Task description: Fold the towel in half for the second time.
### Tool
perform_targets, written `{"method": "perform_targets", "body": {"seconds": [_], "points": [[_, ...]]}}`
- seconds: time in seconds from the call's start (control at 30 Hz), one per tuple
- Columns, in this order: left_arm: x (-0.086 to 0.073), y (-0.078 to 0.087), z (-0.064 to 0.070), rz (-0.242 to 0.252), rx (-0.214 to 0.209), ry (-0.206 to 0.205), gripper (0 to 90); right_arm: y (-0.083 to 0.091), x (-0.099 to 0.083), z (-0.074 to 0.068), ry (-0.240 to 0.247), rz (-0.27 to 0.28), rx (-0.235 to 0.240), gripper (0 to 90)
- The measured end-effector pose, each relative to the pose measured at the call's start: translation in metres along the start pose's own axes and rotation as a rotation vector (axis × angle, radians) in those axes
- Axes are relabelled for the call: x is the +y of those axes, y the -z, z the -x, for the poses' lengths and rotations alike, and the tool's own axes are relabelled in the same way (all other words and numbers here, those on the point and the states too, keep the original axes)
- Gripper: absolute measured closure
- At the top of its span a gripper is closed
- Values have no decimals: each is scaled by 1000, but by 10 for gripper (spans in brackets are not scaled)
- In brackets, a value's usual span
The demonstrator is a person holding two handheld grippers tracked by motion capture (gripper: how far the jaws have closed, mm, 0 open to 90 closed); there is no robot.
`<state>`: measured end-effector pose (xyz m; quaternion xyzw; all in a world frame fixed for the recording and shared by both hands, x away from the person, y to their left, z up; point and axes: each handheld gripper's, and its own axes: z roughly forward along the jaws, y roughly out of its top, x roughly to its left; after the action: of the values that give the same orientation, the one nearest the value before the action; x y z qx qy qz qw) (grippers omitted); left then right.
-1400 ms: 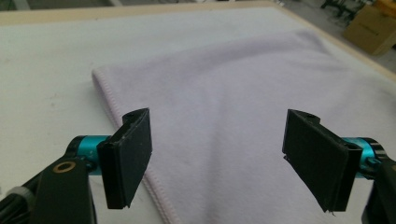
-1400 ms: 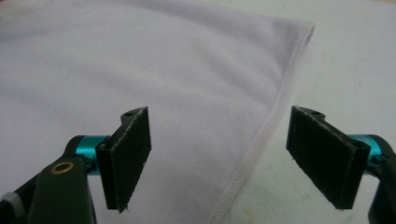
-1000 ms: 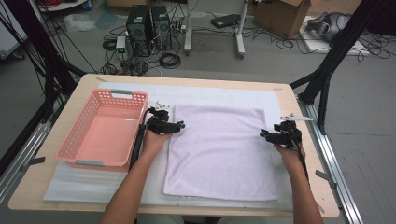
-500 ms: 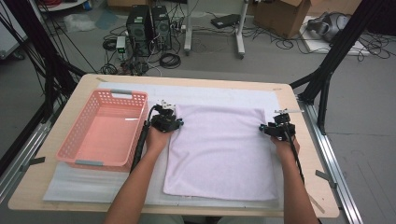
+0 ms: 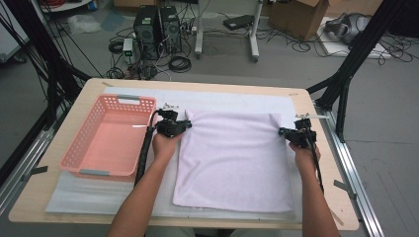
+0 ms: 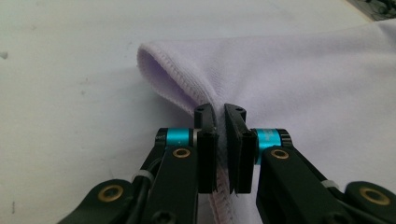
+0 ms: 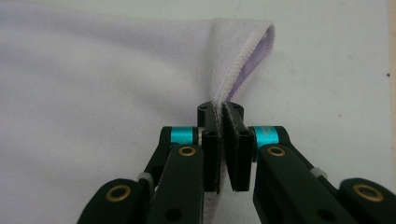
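Note:
A pale lilac towel (image 5: 232, 158) lies spread on the white mat in the middle of the table. My left gripper (image 5: 187, 124) is shut on its left hem near the far left corner; the stitched edge (image 6: 187, 88) runs between the jaws of that left gripper (image 6: 220, 112). At the right side, my right gripper (image 5: 281, 131) is shut on the right hem near the far right corner. In the right gripper view the hem (image 7: 243, 60) stands up pinched between the jaws of the right gripper (image 7: 220, 108), with the corner folded over.
A pink plastic basket (image 5: 111, 138) stands to the left of the towel, close to my left hand. A white mat (image 5: 237, 101) covers most of the wooden table (image 5: 326, 163). Black frame legs, cables and computer boxes (image 5: 158, 24) stand on the floor beyond.
Both grippers have moved toward the far side of the table, drawing the towel's far edge with them. The towel now lies longer and flatter.

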<state>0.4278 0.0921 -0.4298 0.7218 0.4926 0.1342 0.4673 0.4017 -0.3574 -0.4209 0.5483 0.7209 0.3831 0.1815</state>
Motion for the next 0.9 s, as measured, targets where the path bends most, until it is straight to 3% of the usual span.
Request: {"method": "perform_targets", "body": {"seconds": [0.13, 0.4, 0.5, 0.63, 0.77, 0.9], "points": [[4, 15, 4, 21, -23, 3, 833, 17, -5, -1, 5, 34, 30, 860], [3, 44, 19, 32, -55, -47, 832, 50, -21, -8, 26, 69, 77, 858], [-4, 52, 25, 17, -55, -92, 830, 59, -28, -13, 43, 73, 90, 858], [-18, 61, 30, -2, -70, -115, 829, 67, -40, -18, 58, 71, 95, 856], [-35, 67, 35, -23, -80, -134, 829, 71, -54, -22, 64, 62, 102, 856], [-49, 70, 33, -30, -95, -125, 827, 74, -66, -25, 66, 54, 104, 855]]}}
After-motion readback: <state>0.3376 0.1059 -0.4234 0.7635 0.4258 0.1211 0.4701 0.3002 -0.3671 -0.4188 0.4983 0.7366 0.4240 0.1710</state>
